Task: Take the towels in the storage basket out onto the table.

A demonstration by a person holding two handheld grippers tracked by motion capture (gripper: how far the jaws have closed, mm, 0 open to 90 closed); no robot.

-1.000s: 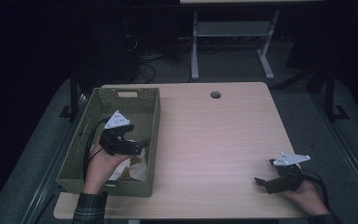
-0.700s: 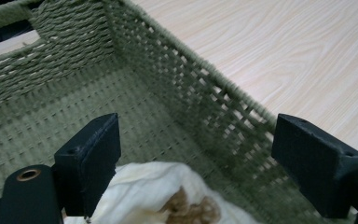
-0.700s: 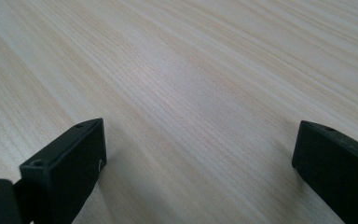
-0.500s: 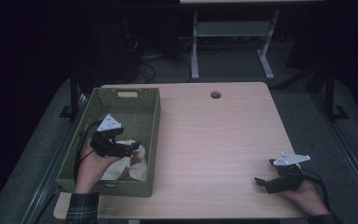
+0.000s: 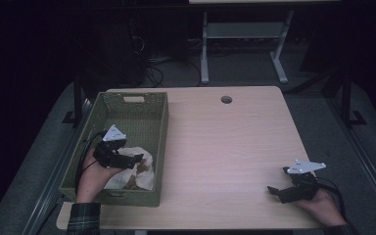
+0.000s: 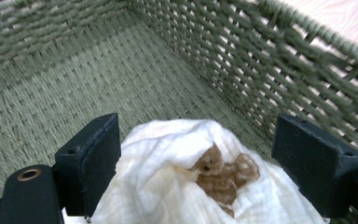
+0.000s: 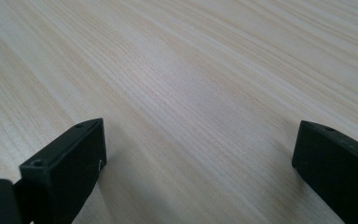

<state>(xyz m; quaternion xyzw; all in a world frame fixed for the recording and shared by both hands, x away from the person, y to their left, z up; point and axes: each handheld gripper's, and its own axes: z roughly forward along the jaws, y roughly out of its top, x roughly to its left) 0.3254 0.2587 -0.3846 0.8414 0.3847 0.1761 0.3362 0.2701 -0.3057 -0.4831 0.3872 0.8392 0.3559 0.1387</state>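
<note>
Now the left tongs (image 6: 200, 163) hang spread over a cloth (image 6: 177, 186) in the basket (image 5: 127, 105); closing comes next. Right tongs (image 5: 274, 192) rest spread on the desk (image 5: 225, 147).

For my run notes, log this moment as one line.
left gripper: jaws open over white cloth in green basket | right gripper: jaws open, low over table, nothing held
</note>
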